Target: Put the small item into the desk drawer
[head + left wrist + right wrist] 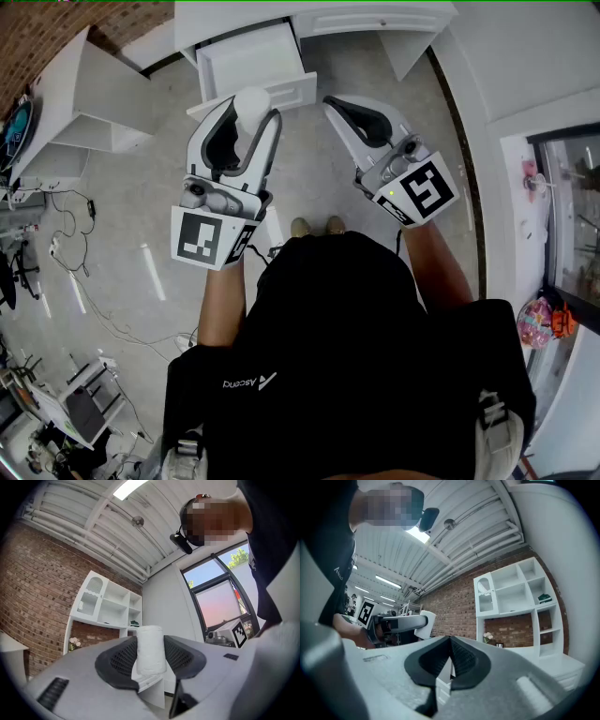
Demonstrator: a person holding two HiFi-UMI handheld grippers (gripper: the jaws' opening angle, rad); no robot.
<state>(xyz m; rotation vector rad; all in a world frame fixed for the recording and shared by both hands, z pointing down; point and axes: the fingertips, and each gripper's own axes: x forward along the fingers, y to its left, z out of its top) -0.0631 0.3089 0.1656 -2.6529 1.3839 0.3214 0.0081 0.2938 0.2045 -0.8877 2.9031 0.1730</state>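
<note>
The open drawer (246, 54) lies just ahead of the left hand-held gripper (249, 120) carrying the white roll (251, 99). The drawer's top is uncovered, and its front panel (267, 94) stands directly before the jaws. The counter (375, 17) closes off its far end. Open floor (309, 178) separates this gripper from the right hand-held gripper (334, 103).

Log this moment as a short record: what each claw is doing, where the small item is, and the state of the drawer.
left claw: shut on white roll
right claw: shut, nothing between its pads
drawer: pulled open, looks empty inside
item place: held in the air near the drawer's front, not yet in it
</note>
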